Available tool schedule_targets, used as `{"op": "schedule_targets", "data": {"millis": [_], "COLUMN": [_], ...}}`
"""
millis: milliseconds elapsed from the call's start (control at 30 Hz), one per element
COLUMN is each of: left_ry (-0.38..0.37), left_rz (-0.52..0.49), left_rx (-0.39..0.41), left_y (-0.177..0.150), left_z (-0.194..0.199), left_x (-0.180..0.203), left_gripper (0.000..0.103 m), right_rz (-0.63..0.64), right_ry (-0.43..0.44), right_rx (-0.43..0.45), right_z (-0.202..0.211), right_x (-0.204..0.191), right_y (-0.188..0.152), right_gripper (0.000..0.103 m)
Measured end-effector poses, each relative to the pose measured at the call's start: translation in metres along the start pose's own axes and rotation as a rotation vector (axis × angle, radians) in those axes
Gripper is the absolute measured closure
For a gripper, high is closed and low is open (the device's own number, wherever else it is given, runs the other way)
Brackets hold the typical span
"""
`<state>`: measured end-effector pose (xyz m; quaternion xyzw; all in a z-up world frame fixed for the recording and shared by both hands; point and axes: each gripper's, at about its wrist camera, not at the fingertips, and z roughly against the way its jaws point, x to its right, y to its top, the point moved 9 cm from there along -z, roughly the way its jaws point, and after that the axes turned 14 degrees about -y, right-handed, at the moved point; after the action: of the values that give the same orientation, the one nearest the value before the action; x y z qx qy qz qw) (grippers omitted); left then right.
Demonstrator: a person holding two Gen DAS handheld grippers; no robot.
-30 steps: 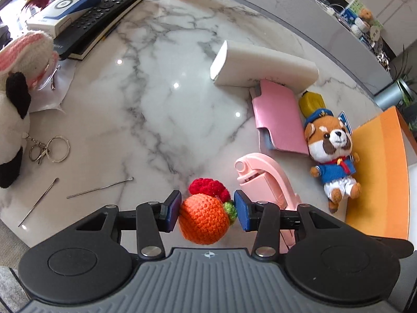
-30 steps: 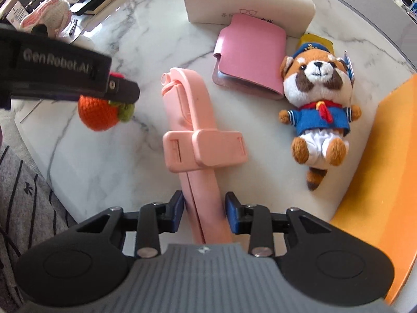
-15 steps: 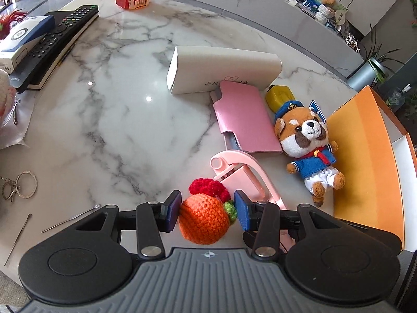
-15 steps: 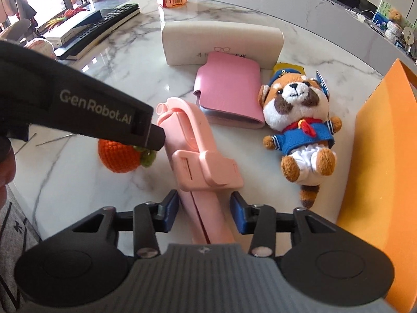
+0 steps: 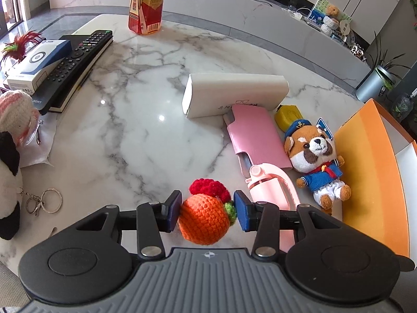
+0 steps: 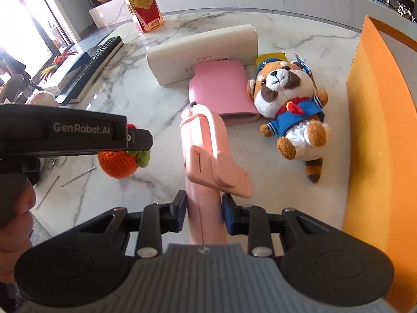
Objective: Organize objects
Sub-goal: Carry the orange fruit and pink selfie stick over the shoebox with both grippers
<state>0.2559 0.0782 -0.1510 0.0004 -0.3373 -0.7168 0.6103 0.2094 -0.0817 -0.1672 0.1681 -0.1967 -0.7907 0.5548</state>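
Left gripper [image 5: 207, 214] is clamped on the crocheted orange [image 5: 204, 217], holding it clear above the marble counter [image 5: 146, 135]. Right gripper [image 6: 203, 211] has just been closing around the pink holder's [image 6: 208, 156] stem, its pads now pressing in on it. The risk, I'd say: that holder is long and front-heavy, so it could swing down and knock the plush red panda [image 6: 289, 107] beside the orange box [image 6: 378, 120].

Far across the marble table [image 5: 146, 135] stands a yellow-and-red drink carton [image 5: 146, 2]. A black remote [image 5: 78, 65] lies on a dark book, a white-and-blue box [image 5: 36, 65] beside it — red feathers [image 5: 19, 44] just behind. Beyond the table, a potted plant [image 5: 378, 78].
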Motion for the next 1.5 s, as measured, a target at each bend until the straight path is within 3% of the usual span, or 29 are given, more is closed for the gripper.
{"op": "schedule_targets", "data": {"millis": [100,233,400,533,700,833,933,1100,1333,1500], "left_ry": [-0.038,0.016,0.018,0.019,-0.043,-0.079,-0.084,-0.093,-0.116,-0.178], "left_rz": [0.008,-0.016,-0.011,-0.011,0.007,-0.042,-0.079,-0.066,-0.045,-0.083], "left_rx": [0.023,0.076,0.125,0.126,0.122,0.103,0.098,0.101,0.081,0.046], "left_y": [0.0,-0.001,0.002,0.002,0.001,0.003,0.006,0.01,0.024,0.037], "left_z": [0.013,0.038,0.065,0.074,0.071,0.059,0.05,0.034,0.013,-0.012], "left_x": [0.008,0.016,0.025,0.039,0.075,0.114,0.137,0.155,0.181,0.222], "left_gripper": [0.052,0.052,0.052,0.052,0.052,0.052,0.052,0.053,0.053,0.053], "right_rz": [-0.007,-0.043,-0.056,-0.091,-0.158,-0.199,-0.21,-0.234,-0.286,-0.327], "right_ry": [-0.002,0.033,0.048,0.11,0.109,0.063,-0.035,-0.097,-0.087,-0.08], "right_rx": [0.029,0.049,0.104,0.143,0.243,0.29,0.294,0.221,0.144,0.126], "right_z": [0.013,0.029,0.056,0.085,0.129,0.151,0.149,0.117,0.072,0.064], "right_x": [0.0,0.004,0.011,0.021,0.055,0.099,0.138,0.192,0.214,0.23], "right_y": [0.001,0.002,0.005,0.011,0.028,0.04,0.044,0.048,0.055,0.054], "right_gripper": [0.074,0.074,0.074,0.074,0.074,0.074,0.074,0.074,0.074,0.074]}}
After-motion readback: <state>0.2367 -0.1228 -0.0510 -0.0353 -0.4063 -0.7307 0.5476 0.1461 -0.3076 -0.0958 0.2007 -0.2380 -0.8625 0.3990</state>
